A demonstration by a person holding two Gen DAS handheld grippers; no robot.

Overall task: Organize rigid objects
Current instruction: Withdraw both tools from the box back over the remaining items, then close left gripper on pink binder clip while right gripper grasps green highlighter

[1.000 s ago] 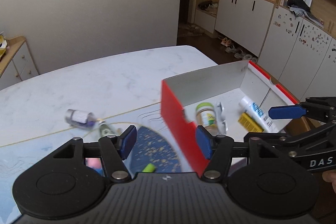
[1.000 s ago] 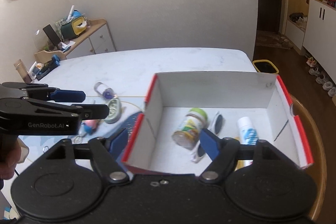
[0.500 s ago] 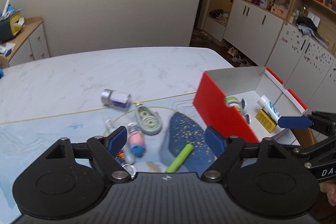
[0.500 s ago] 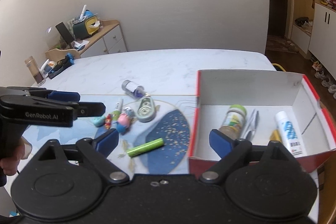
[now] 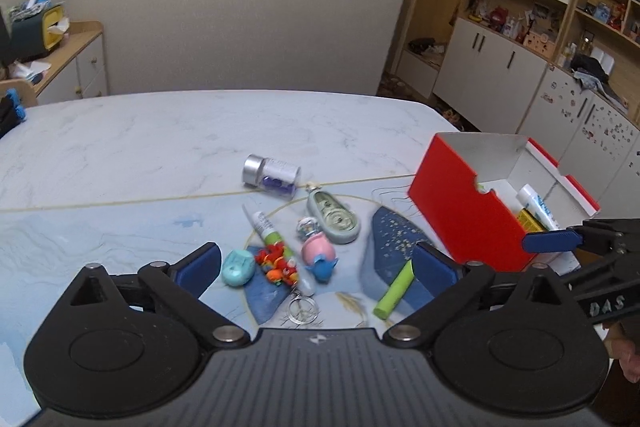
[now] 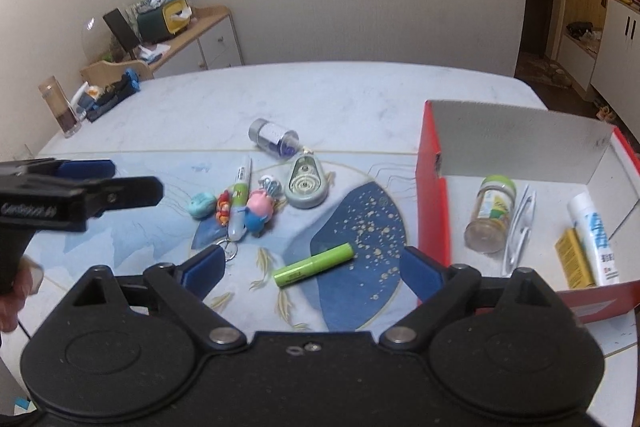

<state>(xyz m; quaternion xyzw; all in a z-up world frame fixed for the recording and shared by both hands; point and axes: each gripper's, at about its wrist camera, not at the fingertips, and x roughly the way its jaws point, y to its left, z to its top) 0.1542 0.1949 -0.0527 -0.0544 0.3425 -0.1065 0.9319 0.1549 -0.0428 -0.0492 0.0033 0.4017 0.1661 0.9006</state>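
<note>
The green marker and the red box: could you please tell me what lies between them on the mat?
Nothing: only bare dark-blue speckled mat separates the green marker from the red box, clearest in the right wrist view.

White letters "DAS" readable on black arm of right gripper (image 5: 550,242), seen at right edge of left wrist view. Blurred white lettering on black arm of left gripper (image 6: 84,175), at left edge of right wrist view; not legible here. White tube with blue print (image 6: 593,238) inside red cardboard box with white interior (image 6: 430,187): characters too small to read. Labels on clear glass jar with pale lid (image 6: 491,213) and green-and-white glue pen (image 6: 239,202): illegible.
</note>
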